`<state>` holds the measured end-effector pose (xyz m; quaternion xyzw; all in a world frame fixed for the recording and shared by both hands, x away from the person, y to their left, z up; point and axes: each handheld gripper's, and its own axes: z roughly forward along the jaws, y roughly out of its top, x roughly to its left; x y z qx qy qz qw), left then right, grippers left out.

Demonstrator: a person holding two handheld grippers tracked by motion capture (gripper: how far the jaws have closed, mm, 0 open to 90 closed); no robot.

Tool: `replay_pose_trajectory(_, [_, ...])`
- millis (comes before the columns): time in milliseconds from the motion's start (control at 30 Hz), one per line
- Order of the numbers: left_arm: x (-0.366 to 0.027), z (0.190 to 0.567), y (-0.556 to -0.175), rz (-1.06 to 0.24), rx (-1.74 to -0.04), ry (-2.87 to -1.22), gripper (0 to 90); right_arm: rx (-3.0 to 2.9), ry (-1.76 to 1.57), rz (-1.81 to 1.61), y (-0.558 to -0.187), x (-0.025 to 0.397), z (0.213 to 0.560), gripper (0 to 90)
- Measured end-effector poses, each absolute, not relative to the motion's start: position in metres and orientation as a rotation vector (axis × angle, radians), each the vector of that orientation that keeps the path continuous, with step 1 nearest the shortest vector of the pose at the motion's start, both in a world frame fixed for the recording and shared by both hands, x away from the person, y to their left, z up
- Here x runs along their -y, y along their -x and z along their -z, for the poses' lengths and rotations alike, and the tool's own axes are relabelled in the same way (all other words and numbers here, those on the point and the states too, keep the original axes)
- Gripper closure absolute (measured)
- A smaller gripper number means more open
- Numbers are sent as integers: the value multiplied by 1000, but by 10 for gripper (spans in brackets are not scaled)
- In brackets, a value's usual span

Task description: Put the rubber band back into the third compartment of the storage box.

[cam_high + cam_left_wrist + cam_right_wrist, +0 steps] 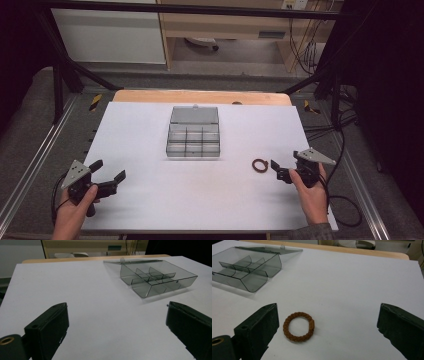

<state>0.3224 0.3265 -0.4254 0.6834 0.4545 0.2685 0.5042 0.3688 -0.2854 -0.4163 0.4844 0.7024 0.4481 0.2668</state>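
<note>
A brown braided ring (298, 326) lies flat on the white tabletop (150, 140), between the spread jaws of the right tool (328, 327) and closer to the jaw at 9 o'clock, touching neither. In the high view the ring (260, 165) sits at 4 o'clock from the clear compartment box (193, 137), whose lid lies open. The left tool (107, 172), at 8 o'clock from the box, is spread wide over bare tabletop, holding nothing.
</note>
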Motion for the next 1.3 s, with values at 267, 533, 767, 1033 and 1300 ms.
replay_pose_trajectory(267, [-322,427,-326,-629,-1096,-1663,41,-1926,-1318,-1187,-385,267,417,51])
replay_pose_trajectory(533, [-321,428,-327,-634,-1100,-1672,40,-1939,-1272,-1183,-391,257,409,47])
replay_pose_trajectory(767, [-321,429,-327,-628,-1112,-1664,40,-1959,-1279,-1167,-400,255,405,38])
replay_pose_trajectory(1033, [-323,431,-326,-617,-1127,-1663,41,-1946,-1347,-1137,-411,247,414,48])
replay_pose_trajectory(1300, [-322,431,-326,-614,-1129,-1670,42,-2017,-1384,-1049,-412,245,425,51])
